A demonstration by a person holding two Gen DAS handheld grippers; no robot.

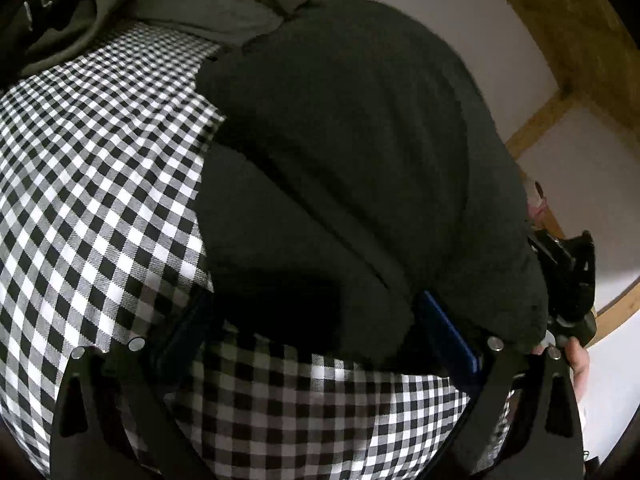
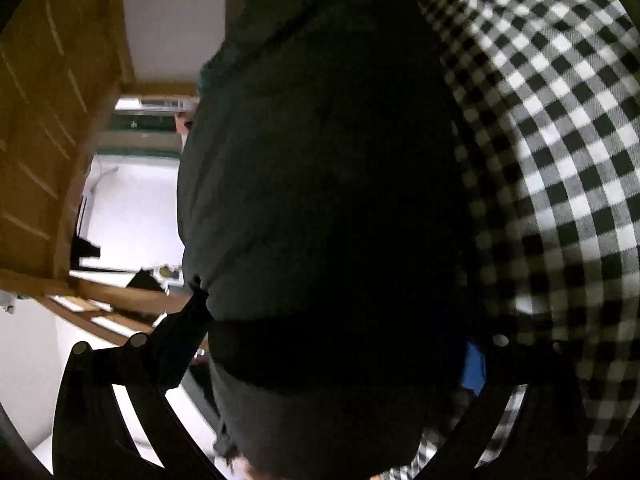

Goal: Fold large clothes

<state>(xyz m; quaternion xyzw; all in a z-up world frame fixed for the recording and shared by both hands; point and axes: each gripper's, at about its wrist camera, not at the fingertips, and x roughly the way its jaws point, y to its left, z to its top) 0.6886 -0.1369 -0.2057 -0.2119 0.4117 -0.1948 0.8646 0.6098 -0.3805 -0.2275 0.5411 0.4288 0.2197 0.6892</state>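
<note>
One dark green fleece garment (image 1: 340, 152) lies on one black-and-white checked cloth (image 1: 88, 184), which stays bare beyond its edge. Left gripper (image 1: 316, 332) and right gripper (image 2: 336, 356), both spread wide, each straddle a garment fold; actual grip unclear.

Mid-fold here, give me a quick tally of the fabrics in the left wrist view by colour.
Dark green garment: 1
Black-and-white checked cloth: 1
Grey-olive clothes piled at the back: at least 1; exact number unclear
Total: at least 3
</note>
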